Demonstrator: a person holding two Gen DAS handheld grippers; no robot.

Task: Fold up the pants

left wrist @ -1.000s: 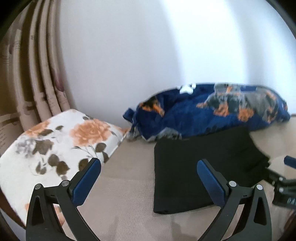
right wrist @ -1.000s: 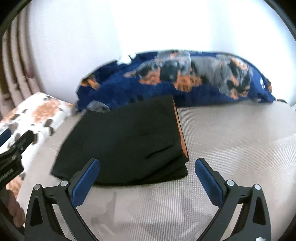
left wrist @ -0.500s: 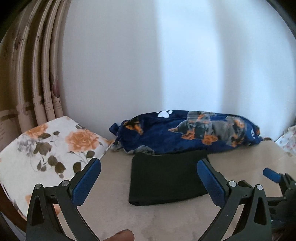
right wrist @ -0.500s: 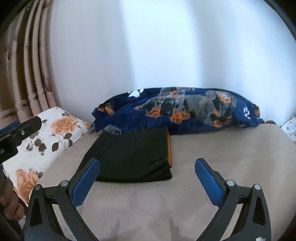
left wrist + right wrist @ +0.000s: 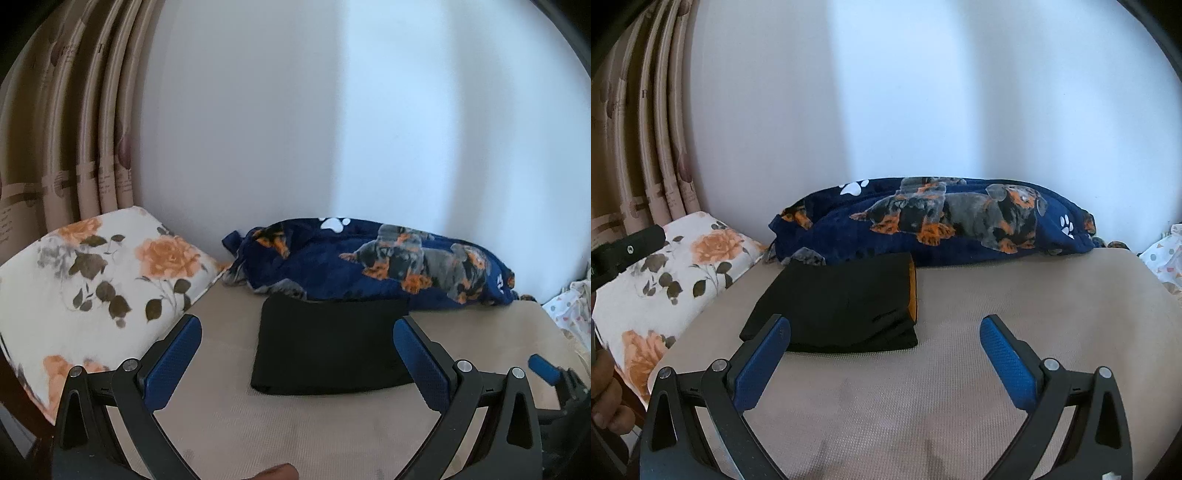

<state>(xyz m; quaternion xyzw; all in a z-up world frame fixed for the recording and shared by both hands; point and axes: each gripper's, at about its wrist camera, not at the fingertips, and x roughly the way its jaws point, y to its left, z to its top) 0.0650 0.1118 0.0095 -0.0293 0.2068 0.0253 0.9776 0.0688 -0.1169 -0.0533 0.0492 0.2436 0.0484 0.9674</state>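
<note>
The black pants (image 5: 328,343) lie folded into a flat rectangle on the beige bed surface (image 5: 258,435), just in front of a blue dog-print blanket. In the right wrist view the pants (image 5: 842,306) sit left of centre, with an orange lining edge showing on their right side. My left gripper (image 5: 297,349) is open, held back from the pants with nothing between its fingers. My right gripper (image 5: 884,349) is open too, over bare bed surface (image 5: 960,369) to the right of the pants. The right gripper's blue fingertip (image 5: 545,368) shows at the left wrist view's right edge.
A rolled blue blanket with dog prints (image 5: 942,225) lies along the white wall. A floral pillow (image 5: 92,295) sits at the left, with curtains (image 5: 55,147) behind it. A spotted cloth (image 5: 1167,262) lies at the far right. A hand (image 5: 605,398) shows at the left edge.
Both grippers have pulled back and up from the pants, which now look smaller and farther away. The folded pants have stayed in place.
</note>
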